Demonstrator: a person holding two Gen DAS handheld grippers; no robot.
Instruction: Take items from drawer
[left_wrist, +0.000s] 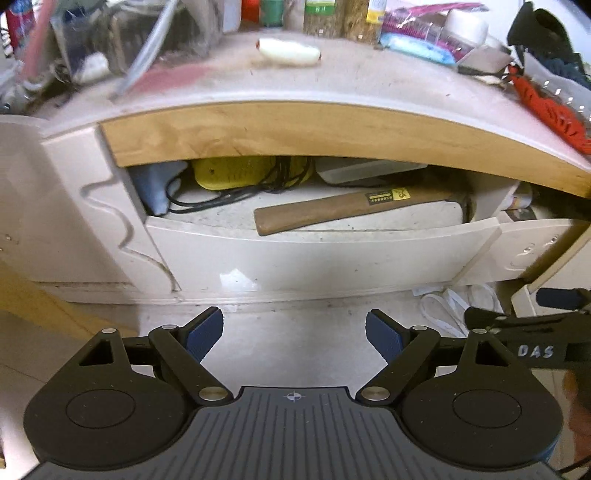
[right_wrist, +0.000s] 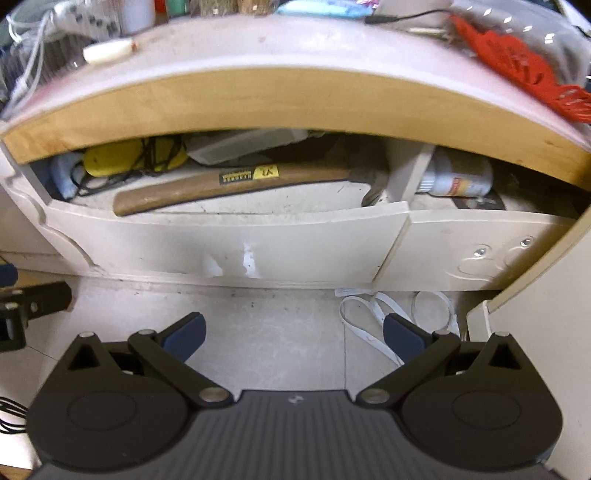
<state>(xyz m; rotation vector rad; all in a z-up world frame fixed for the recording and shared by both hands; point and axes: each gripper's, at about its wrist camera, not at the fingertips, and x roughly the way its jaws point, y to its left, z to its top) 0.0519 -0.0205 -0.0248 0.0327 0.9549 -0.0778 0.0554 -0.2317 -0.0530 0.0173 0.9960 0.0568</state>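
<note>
The cream drawer (left_wrist: 310, 258) (right_wrist: 229, 243) stands pulled open under the desk's wooden edge. Inside lie a wooden-handled hammer (left_wrist: 343, 212) (right_wrist: 221, 184), a yellow object wrapped in black cord (left_wrist: 243, 171) (right_wrist: 129, 157), a blue pouch (left_wrist: 157, 184) (right_wrist: 64, 173) and a clear plastic box (left_wrist: 369, 171) (right_wrist: 240, 146). My left gripper (left_wrist: 294, 334) is open and empty, below and in front of the drawer. My right gripper (right_wrist: 294, 338) is open and empty, also in front of it over the floor.
A second open drawer at the right holds a white bottle (right_wrist: 458, 181). The desk top (left_wrist: 332, 81) carries a white roll (left_wrist: 288, 51), jars, and a red ornament (right_wrist: 517, 62). White straps (right_wrist: 373, 317) lie on the floor. The right gripper's body (left_wrist: 532, 343) shows at my left view's right edge.
</note>
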